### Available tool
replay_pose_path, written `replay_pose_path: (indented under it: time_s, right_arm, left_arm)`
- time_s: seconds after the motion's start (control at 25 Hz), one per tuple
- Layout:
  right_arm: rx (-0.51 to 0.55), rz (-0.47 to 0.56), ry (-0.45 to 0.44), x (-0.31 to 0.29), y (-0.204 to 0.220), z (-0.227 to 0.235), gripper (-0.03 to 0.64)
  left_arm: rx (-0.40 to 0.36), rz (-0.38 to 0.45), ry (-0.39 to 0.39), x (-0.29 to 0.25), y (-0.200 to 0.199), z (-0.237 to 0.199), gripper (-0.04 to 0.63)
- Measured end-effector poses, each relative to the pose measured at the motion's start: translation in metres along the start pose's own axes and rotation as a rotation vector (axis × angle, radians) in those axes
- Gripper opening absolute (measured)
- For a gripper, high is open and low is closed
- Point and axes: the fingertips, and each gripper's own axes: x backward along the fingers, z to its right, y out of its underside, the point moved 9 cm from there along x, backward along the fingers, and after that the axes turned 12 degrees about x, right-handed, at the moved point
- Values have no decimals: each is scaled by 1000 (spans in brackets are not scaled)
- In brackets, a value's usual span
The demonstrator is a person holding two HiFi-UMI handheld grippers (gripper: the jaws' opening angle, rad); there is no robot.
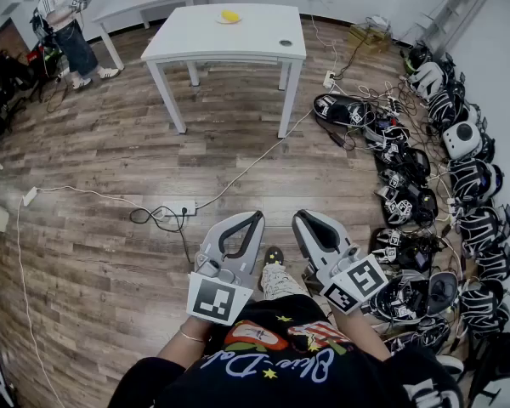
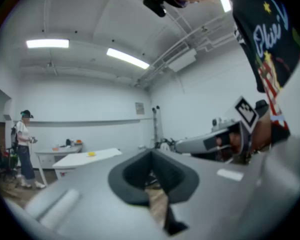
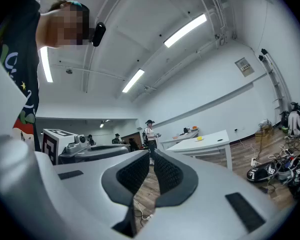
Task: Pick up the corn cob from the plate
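The corn cob [image 1: 230, 15] lies on a plate [image 1: 220, 20] by the far edge of the white bench [image 1: 238, 39], well apart from both tools. The left hand-held gripper [image 1: 255, 219] and the right hand-held gripper [image 1: 303, 219] are held close to the person's chest, each with its jaws together on nothing. Only the head view shows the headsets [image 1: 459, 185] heaped along the floor's right side and the power strip [image 1: 178, 208]. The gripper views show the ceiling lights [image 3: 185, 30] instead. The cursive print on the black shirt [image 1: 263, 365] is only partly in view — unreadable.
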Motion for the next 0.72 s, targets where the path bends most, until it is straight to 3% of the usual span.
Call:
replay_pose_path:
  time_s: [0.32, 0.56, 0.72]
  right_arm:
    - [-6, 48, -73, -122, 3, 115, 17]
    - [-3, 86, -163, -202, -11, 199, 17]
    - [43, 102, -199, -259, -13, 232, 18]
  left_arm:
    - [34, 0, -52, -111, -4, -92, -2]
    - [134, -21, -164, -192, -15, -165, -2]
    - [118, -40, -212, -224, -10, -218, -2]
